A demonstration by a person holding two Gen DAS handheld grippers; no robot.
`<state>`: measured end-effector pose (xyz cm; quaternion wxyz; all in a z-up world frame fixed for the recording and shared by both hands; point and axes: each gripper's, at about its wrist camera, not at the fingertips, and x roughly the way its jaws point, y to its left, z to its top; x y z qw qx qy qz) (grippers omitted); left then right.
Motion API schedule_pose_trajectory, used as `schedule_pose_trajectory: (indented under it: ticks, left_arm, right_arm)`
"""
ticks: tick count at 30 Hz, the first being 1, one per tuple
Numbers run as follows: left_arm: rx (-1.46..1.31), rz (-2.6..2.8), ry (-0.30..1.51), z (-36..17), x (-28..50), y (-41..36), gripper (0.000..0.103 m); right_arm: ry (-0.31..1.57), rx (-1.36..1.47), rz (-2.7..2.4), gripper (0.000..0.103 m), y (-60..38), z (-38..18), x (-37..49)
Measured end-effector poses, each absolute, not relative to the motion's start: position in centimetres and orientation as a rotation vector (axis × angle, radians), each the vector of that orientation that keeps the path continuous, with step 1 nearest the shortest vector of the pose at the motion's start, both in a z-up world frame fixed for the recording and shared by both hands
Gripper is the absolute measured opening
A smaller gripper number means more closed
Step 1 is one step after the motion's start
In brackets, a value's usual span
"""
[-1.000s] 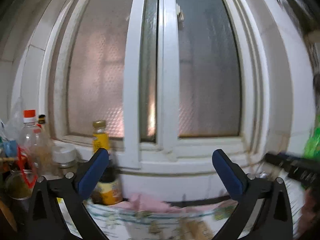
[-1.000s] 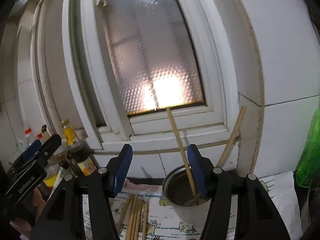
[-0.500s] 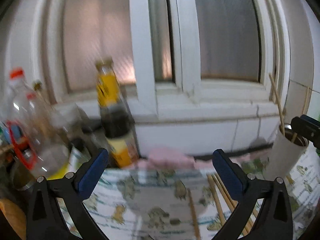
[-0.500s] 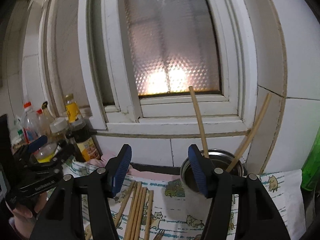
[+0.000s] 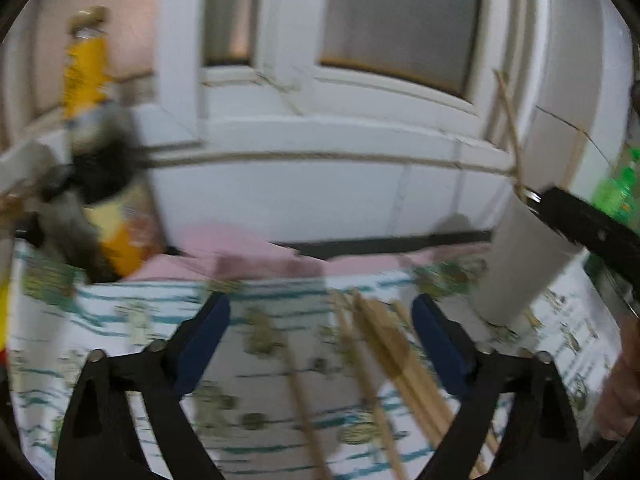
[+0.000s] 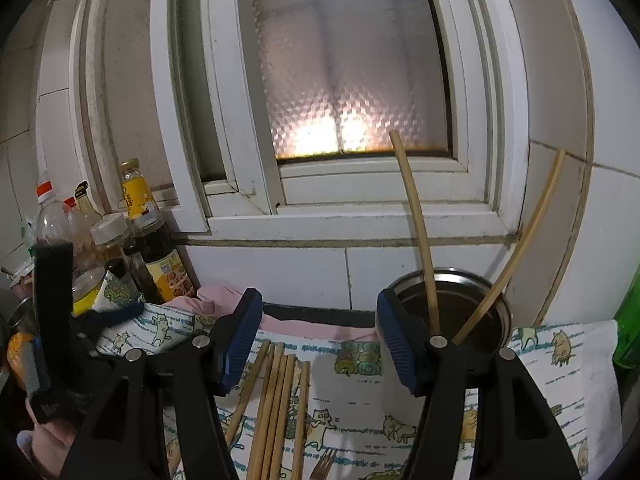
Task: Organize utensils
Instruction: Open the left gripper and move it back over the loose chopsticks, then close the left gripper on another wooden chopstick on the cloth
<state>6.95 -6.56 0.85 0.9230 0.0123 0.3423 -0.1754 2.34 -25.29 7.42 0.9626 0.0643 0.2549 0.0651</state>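
While both tongs point(image 5: 320, 340) point(image 6: 318, 340) gape empty, slim wooden chopsticks point(image 6: 276, 404) lie on patterned cloth point(image 6: 352, 392).

Between the bottles point(image 6: 154, 248) at left and the cup point(image 6: 448, 320) at right, the cloth point(image 6: 352, 396) lies open to a claw, save for loose chopsticks point(image 6: 276, 400). Two chopsticks point(image 6: 416, 224) stand tilted in the cup. The wall point(image 6: 304, 268) closes the back.

I'm in a home kitchen: sauce bottles point(image 6: 154, 236), chopsticks point(image 6: 276, 396), tiled wall point(image 6: 612, 240), frosted window point(image 6: 344, 64).
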Motion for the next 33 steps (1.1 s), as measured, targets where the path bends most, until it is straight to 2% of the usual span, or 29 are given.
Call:
schedule_pose_trajectory:
  ticks: [3, 5, 7, 8, 11, 18, 20, 27, 29, 31, 33]
  left_arm:
    - [0.058, -0.383, 0.765, -0.4, 7.6, -8.3, 0.068]
    - [0.082, -0.355, 0.818, -1.5, 8.2, -9.1, 0.047]
    - [0.085, -0.328, 0.866, -2.4, 8.8, -9.5, 0.031]
    - [0.082, -0.313, 0.891, -2.8, 9.1, -9.6, 0.028]
    - [0.063, -0.315, 0.927, -3.7, 9.7, -9.7, 0.023]
    - [0.112, -0.288, 0.896, -4.1, 10.8, -11.5, 0.022]
    - [0.072, -0.279, 0.91, -4.2, 11.6, -10.9, 0.011]
    - [-0.014, -0.304, 1.014, -3.7, 12.2, -8.4, 0.007]
    - [0.047, -0.266, 0.956, -3.1, 11.7, -8.3, 0.007]
    - [0.07, -0.261, 0.954, -2.9, 11.8, -8.3, 0.007]
    - [0.029, -0.271, 0.993, -3.3, 12.2, -8.0, 0.007]
  right_arm:
    - [0.521, 0.147, 0.123, 0.062, -25.6, 7.4, 2.5]
    - [0.523, 0.158, 0.117, 0.062, -25.9, 7.4, 2.6]
    - [0.527, 0.173, 0.115, 0.062, -26.2, 7.5, 2.6]
    - [0.53, 0.178, 0.114, 0.062, -26.3, 7.5, 2.7]
    - [0.538, 0.175, 0.106, 0.062, -26.2, 7.4, 2.7]
    - [0.547, 0.16, 0.103, 0.063, -25.6, 7.2, 2.8]
    - [0.548, 0.151, 0.099, 0.063, -25.5, 7.1, 2.8]
    - [0.547, 0.146, 0.164, 0.063, -24.8, 7.4, 2.2]
    - [0.579, 0.124, 0.182, 0.063, -24.1, 7.0, 2.4]
    - [0.592, 0.071, 0.191, 0.046, -22.8, 6.4, 2.4]
    - [0.601, -0.029, 0.204, 0.041, -20.8, 5.7, 2.5]
